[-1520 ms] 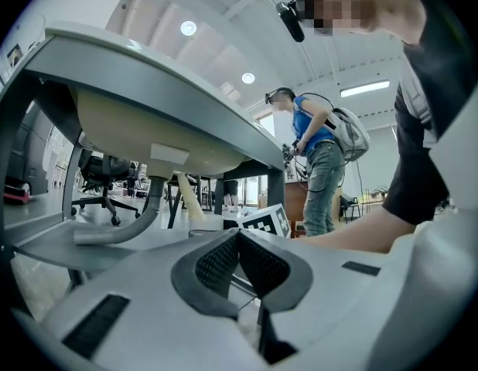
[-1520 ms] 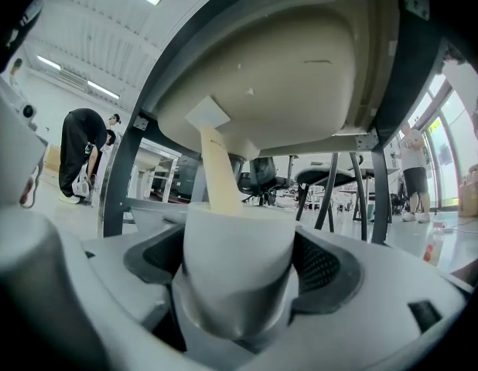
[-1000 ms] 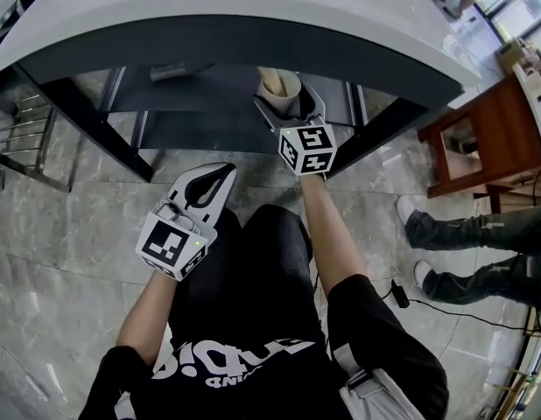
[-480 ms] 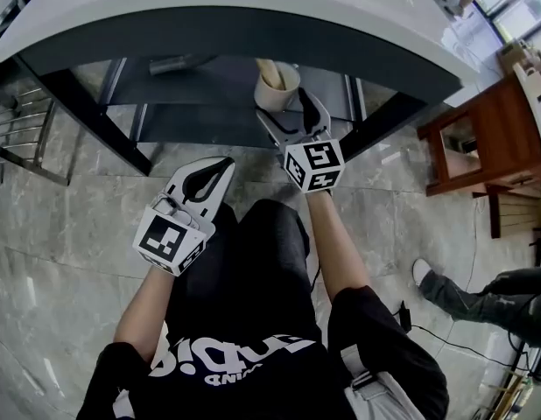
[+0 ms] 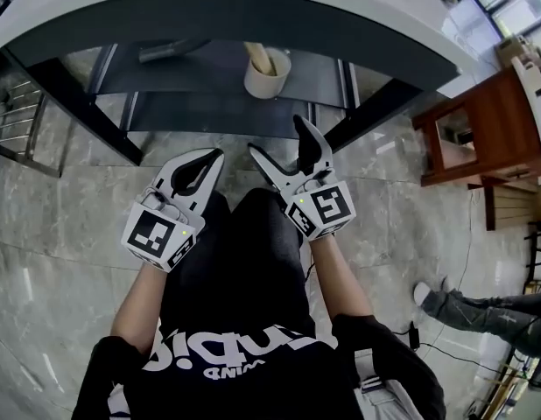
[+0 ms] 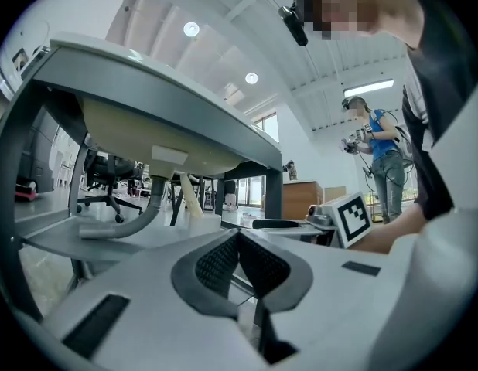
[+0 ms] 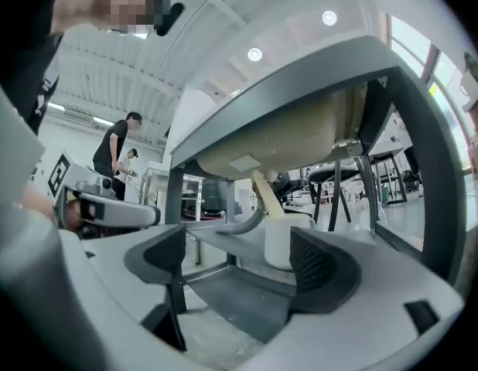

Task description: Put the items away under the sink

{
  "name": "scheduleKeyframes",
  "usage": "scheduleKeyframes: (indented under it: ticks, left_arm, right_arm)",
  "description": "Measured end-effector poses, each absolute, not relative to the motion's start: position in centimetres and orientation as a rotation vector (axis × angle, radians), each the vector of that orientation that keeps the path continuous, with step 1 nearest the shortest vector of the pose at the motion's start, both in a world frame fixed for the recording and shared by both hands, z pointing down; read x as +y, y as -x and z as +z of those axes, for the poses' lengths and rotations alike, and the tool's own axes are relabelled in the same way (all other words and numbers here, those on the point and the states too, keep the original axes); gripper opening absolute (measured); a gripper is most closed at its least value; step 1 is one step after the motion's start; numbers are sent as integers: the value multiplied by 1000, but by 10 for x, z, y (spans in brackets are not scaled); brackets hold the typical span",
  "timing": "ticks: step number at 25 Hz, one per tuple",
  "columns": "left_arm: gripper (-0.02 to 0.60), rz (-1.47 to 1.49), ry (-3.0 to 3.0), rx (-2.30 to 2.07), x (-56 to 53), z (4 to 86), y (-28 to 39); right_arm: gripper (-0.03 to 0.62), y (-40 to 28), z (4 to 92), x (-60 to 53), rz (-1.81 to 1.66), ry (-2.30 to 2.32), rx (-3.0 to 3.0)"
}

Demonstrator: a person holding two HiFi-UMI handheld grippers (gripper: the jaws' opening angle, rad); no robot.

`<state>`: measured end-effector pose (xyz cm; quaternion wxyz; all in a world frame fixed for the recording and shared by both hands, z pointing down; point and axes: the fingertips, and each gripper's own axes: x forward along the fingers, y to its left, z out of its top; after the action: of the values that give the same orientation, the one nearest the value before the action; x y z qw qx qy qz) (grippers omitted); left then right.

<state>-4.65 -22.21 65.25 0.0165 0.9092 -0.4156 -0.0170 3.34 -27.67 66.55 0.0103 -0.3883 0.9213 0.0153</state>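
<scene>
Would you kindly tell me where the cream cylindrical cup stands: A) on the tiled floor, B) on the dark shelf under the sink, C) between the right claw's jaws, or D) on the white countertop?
B: the cream cylindrical cup stands on the dark shelf, apart from the open right claw.

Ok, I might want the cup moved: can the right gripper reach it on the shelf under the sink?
Probably yes: the right gripper is open and aimed at the cup, and nothing stands between them.

cream cup (image 5: 267,78), dk grey shelf (image 5: 209,73)
</scene>
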Motion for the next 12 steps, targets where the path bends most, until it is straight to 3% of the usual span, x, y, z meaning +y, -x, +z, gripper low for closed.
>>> scheduleKeyframes:
  ticks: [9, 12]
  left_arm:
    - [18, -48, -2809, -1315, -220, 657, 46]
    - [18, -65, -2791, -1305, -221, 658, 49]
  right_arm:
    - [427, -36, 674, -245, 34, 1192, 2906]
    - [362, -32, 677, -238, 62, 1199, 2919]
